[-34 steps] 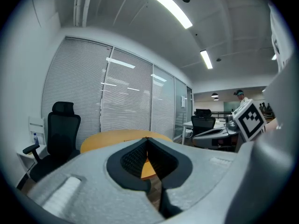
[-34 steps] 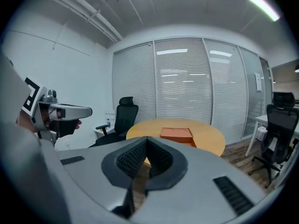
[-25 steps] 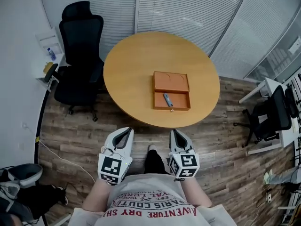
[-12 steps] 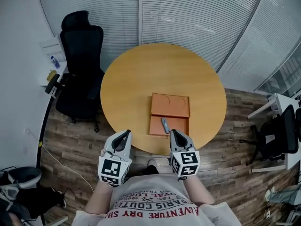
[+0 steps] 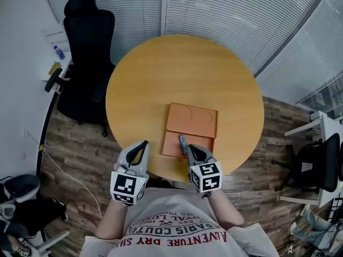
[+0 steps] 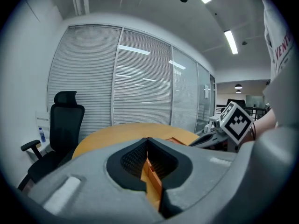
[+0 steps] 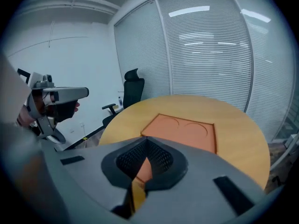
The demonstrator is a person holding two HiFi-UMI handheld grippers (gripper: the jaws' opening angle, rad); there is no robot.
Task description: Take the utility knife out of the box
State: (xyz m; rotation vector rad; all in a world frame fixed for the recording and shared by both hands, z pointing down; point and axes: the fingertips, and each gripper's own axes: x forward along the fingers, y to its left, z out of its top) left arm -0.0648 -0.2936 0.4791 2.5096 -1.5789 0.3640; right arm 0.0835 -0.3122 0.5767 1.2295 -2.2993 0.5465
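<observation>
Both tongs are pale grey with black ribbed pads. The left gripper (image 5: 143,143) and the right gripper (image 5: 191,149) are each patterned at the rear with black squares on white. Beneath and ahead of them lies the round honey-yellow wooden table (image 5: 161,74), plain and even in tone. Just past the right gripper's tips sits the flat orange box (image 5: 192,120) – one orange on lid and tray alike – with the slim grey utility knife (image 5: 183,143) in it. Beyond the left gripper stands an all-black office chair (image 5: 86,47). The plank floor (image 5: 75,149) is streaked brown, dark and light. The far window blinds (image 5: 214,9) are white, finely slatted. Behind the tongs – a white T-shirt (image 5: 171,229) with red lettering.
</observation>
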